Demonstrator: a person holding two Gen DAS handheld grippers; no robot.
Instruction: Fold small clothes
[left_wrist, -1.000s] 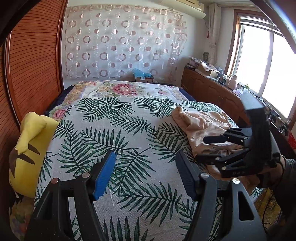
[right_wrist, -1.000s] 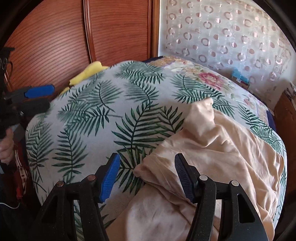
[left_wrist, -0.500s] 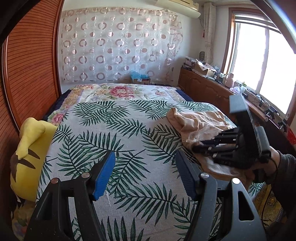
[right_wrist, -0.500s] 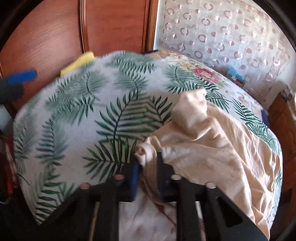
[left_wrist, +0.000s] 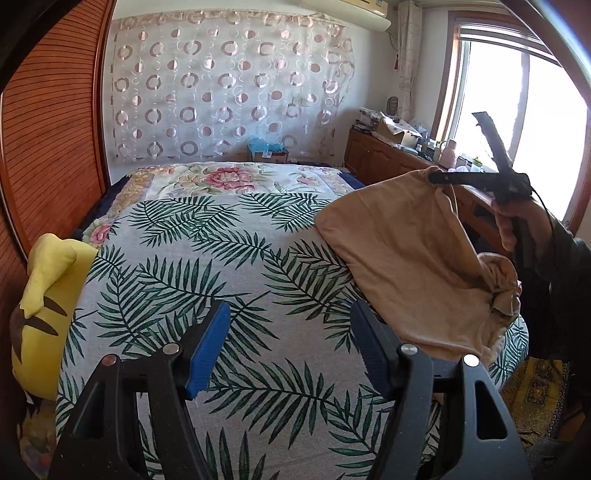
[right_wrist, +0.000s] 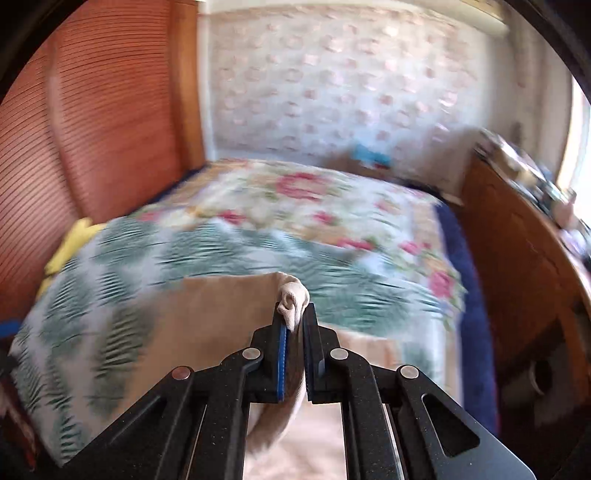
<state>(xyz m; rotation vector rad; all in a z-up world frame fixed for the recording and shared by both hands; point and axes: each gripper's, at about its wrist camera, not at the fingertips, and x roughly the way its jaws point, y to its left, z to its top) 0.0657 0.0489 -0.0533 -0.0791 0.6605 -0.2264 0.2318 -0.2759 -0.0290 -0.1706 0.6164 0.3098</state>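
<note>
Because the right gripper (right_wrist: 293, 317) has its jaws clamped on only a small bunched nub at the edge of the beige garment (left_wrist: 402, 258), the hold looks thin, and I judge the cloth could slide out if the lift is quick or the hanging weight tugs. Most of the garment hangs below and behind those fingertips, its lower part trailing onto the palm-leaf bedspread (left_wrist: 229, 258), so a fold of it could also drag and twist instead of opening flat. The left gripper (left_wrist: 290, 347) stands open with nothing between its blue pads (left_wrist: 207, 347), over bare bedspread; the garment lies to its right, just beside the right-hand finger. If it does not take a second corner, the piece will likely dangle as a rope.

The left wrist view shows the whole drape, a knotted lump low on the garment, and the person's hand (left_wrist: 517, 218) on the right tool. The right wrist view, blurred beyond the jaws, alone shows how little fabric sits between the pads.
</note>
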